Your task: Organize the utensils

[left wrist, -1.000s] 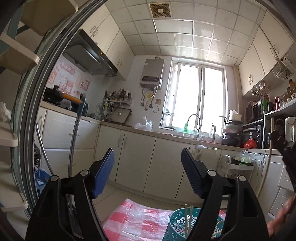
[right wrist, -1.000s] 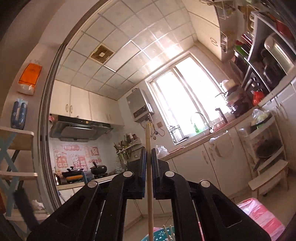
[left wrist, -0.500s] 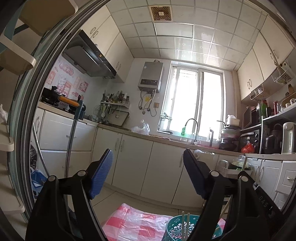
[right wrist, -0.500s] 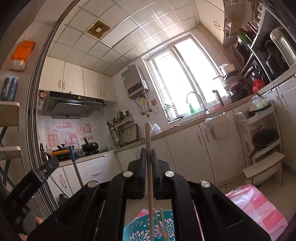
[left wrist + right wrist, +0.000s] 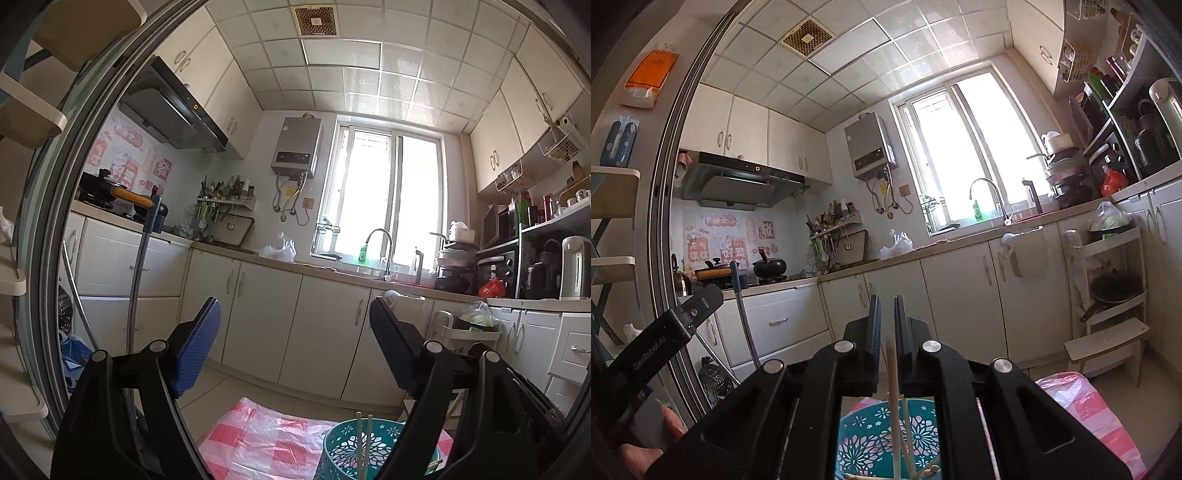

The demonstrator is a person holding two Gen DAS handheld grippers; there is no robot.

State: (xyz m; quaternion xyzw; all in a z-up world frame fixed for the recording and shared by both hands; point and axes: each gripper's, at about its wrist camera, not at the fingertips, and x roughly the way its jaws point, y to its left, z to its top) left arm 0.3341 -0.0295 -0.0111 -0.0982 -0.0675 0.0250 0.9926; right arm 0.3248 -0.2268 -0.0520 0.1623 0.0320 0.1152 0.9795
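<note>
Sunlit kitchen cabinets and a bright window are filling the background ahead of both tools, and a pink checked plastic sheet [image 5: 266, 435] is lying below them. You are holding the left gripper [image 5: 295, 347] spread wide with nothing between its blue pads [image 5: 197, 347]; the teal utensil holder [image 5: 354, 448] is sitting just below and ahead of it, slightly toward its right finger, with two pale chopsticks [image 5: 364, 439] standing upright inside.

Your right gripper [image 5: 887, 334] is hovering directly over that same holder [image 5: 864, 439]. Its fingers are standing with a narrow gap, and a chopstick [image 5: 894, 402] is rising from the holder up toward that gap; whether the pads are actually pinching it or have just let go, I cannot tell. Its top is ending about level with the finger bases.

Judging by its look, the stick is light, stiff and smooth, so it is likely to pivot or slip under a loose pinch. You would be wise to grip it well below the tip, squarely between the pads, and keep it vertical over the holder's opening.
</note>
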